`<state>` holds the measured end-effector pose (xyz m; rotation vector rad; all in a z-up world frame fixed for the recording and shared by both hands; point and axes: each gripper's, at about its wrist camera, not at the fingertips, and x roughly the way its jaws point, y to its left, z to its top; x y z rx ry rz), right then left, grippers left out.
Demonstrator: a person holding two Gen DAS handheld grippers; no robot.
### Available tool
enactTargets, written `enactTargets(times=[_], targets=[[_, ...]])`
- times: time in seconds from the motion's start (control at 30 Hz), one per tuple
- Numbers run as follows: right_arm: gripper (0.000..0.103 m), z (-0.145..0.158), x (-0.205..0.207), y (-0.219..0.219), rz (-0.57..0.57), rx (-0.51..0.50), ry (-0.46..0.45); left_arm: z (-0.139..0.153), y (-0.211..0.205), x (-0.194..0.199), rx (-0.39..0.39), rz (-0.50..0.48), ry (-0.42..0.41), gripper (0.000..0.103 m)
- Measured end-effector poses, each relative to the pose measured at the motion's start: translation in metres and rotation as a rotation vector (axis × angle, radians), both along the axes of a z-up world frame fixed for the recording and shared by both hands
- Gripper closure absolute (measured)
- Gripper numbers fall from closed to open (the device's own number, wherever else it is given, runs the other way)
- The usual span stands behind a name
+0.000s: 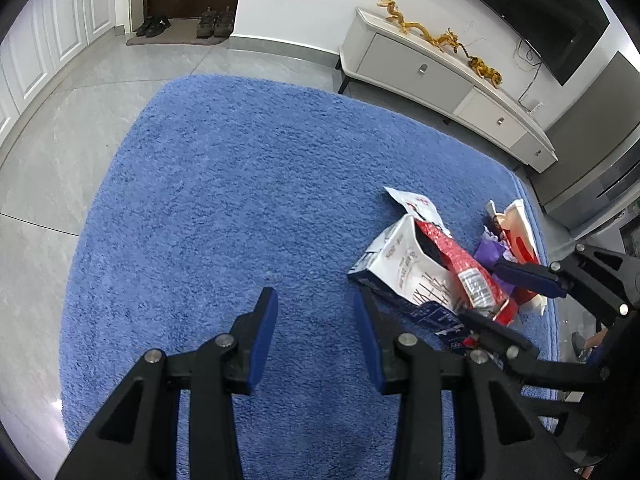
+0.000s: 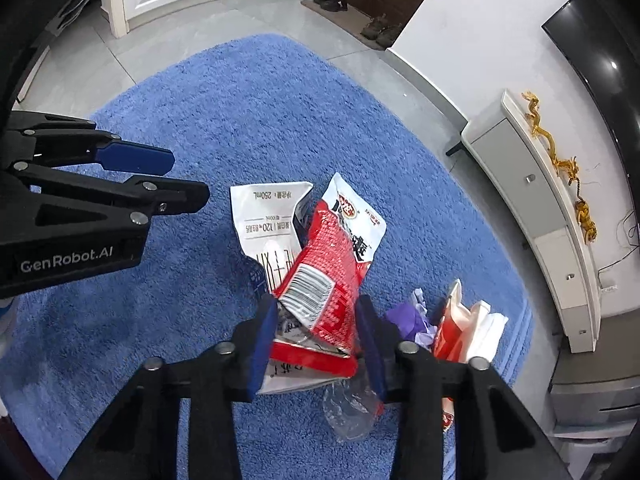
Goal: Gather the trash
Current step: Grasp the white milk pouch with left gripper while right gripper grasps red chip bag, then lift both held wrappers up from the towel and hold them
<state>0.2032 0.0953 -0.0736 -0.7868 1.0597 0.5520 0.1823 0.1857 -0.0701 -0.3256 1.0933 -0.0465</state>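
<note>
The red snack bag (image 2: 320,280) is being pinched by the right tool (image 2: 316,332), while the left tool (image 1: 316,332) is being held spread, empty. The bag could be dropped, since only its crinkly end is being squeezed.

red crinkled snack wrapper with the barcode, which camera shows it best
The right wrist view: the red crinkled snack wrapper fills the centre, barcode and print facing the lens, its lower end between the right gripper pads. The left wrist view shows it small and foreshortened on the white milk carton.
</note>
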Motion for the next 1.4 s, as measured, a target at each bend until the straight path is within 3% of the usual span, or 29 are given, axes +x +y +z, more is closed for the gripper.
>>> enactTargets(times=[0.2,0.33,0.9,1.1,1.4], targets=[[0.091,0.004,0.000,-0.005,-0.006,-0.017,-0.028,0.002,-0.011,-0.003,-0.014,-0.017,-0.004,0.066],[0.095,0.010,0.003,-0.014,-0.023,-0.018,-0.045,0.006,-0.018,-0.002,-0.035,-0.026,-0.011,0.065],[0.097,0.027,0.005,-0.041,-0.046,0.001,-0.084,-0.003,-0.047,0.020,-0.197,0.090,0.093,0.064],[0.097,0.030,0.007,-0.051,-0.058,0.025,-0.084,-0.002,-0.049,0.038,-0.240,0.148,0.101,0.056],[0.097,0.034,0.012,-0.063,-0.064,0.038,-0.084,-0.009,-0.068,0.070,-0.189,0.174,0.144,0.055]])
